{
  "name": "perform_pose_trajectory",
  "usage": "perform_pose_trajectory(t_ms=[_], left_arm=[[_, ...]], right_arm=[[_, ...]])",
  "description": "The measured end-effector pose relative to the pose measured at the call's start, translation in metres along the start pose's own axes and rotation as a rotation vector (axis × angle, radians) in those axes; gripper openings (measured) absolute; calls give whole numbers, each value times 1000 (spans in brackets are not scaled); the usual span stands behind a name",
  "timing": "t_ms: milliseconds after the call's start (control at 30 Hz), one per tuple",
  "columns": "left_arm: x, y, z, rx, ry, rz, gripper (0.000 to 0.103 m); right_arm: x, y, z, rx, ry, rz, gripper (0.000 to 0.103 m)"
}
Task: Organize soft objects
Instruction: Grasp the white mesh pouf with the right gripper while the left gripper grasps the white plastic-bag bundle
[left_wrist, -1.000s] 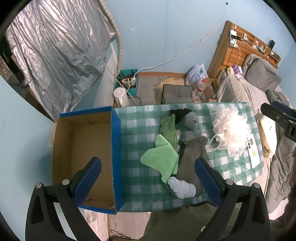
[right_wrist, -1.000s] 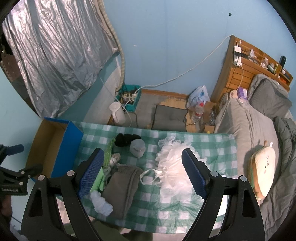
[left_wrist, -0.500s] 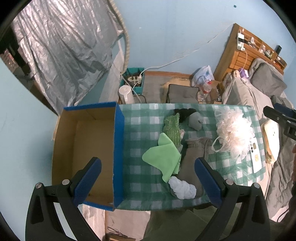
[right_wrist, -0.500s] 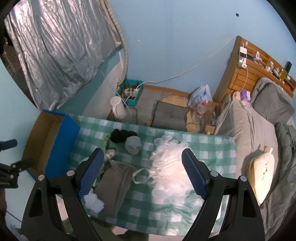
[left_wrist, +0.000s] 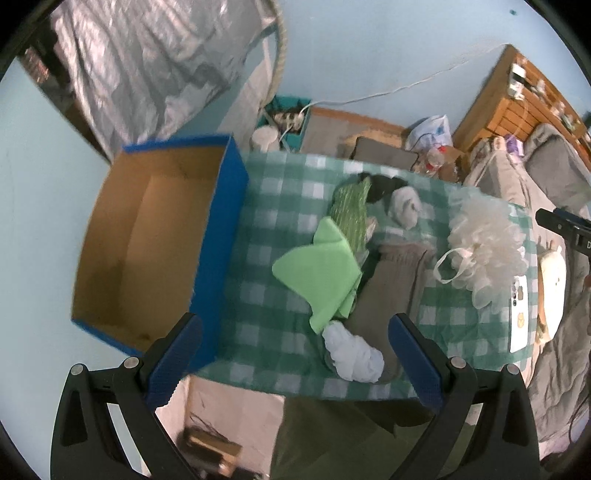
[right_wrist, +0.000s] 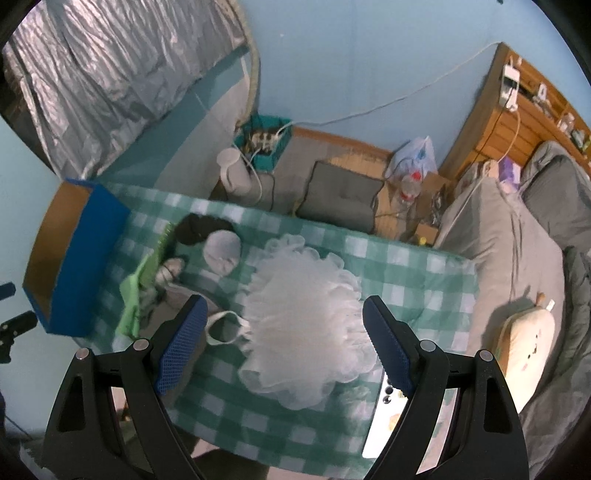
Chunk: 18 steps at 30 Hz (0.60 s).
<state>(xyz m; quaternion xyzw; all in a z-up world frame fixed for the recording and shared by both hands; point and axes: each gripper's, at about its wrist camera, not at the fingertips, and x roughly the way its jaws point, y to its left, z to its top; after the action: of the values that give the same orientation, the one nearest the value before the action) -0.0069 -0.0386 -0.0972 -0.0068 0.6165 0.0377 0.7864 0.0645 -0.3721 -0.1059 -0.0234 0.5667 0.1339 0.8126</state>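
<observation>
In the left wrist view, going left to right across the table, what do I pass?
Blue cardboard box → light green cloth → grey-brown sock → white mesh bath pouf → white phone at the cloth's right edge.

The left handheld gripper (left_wrist: 293, 356) has two matte black plastic arms with triangular cut-outs, each joined by round silver screws near the knuckle. Its two fingers (left_wrist: 173, 358) carry bright blue pads with a fine woven, mesh-like texture and ridged inner edges. The right handheld gripper (right_wrist: 282, 345) is built the same way: black angular arms, silver screw heads, and textured blue finger pads (right_wrist: 181, 345). Seen at the edge of the left view, part of the right gripper's black body bears a faint white letter.
</observation>
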Motion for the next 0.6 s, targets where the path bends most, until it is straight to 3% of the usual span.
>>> perform_pose_trajectory(t_ms=[233, 600], left_arm=[[27, -2, -11, -76, 58, 19, 101], [79, -14, -19, -145, 134, 18, 101]], right_arm=[[41, -12, -3, -44, 83, -13, 85], [83, -27, -4, -49, 148, 51, 85]])
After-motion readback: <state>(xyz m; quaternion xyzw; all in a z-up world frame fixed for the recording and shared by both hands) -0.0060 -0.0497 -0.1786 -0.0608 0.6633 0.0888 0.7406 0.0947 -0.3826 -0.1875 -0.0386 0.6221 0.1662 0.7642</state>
